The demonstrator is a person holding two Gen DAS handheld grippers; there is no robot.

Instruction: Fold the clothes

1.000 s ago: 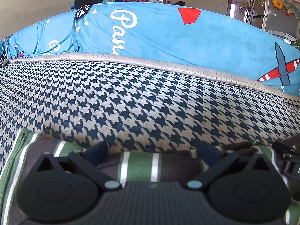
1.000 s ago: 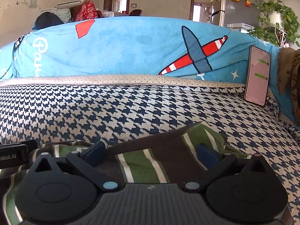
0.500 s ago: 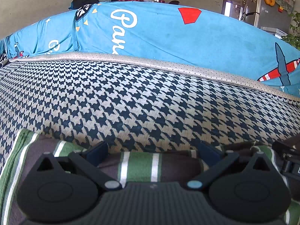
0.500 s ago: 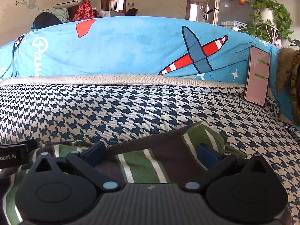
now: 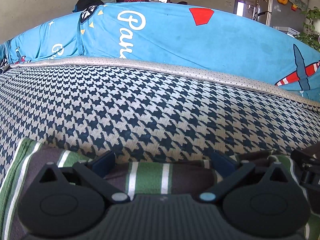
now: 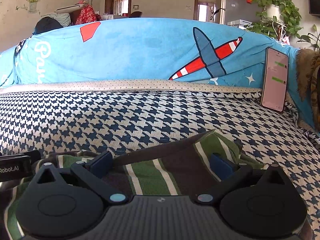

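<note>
Lying on houndstooth cover: striped garment (green, brown); both grippers spread.

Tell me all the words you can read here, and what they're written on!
"Robot.AI": white letters on the left gripper, seen at the right camera's edge.
"Pau": white cursive on the blue sofa cover, cut off lower down.
Phone chat text: too small to read.
Striped garment: no words.

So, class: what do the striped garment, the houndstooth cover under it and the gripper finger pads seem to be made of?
Striped garment: soft knit, probably cotton jersey; it creases and bunches.
Houndstooth cover: coarse matte woven cloth; ribbed weave visible.
Finger pads: matte blue, possibly rubber or foam; unclear.
</note>
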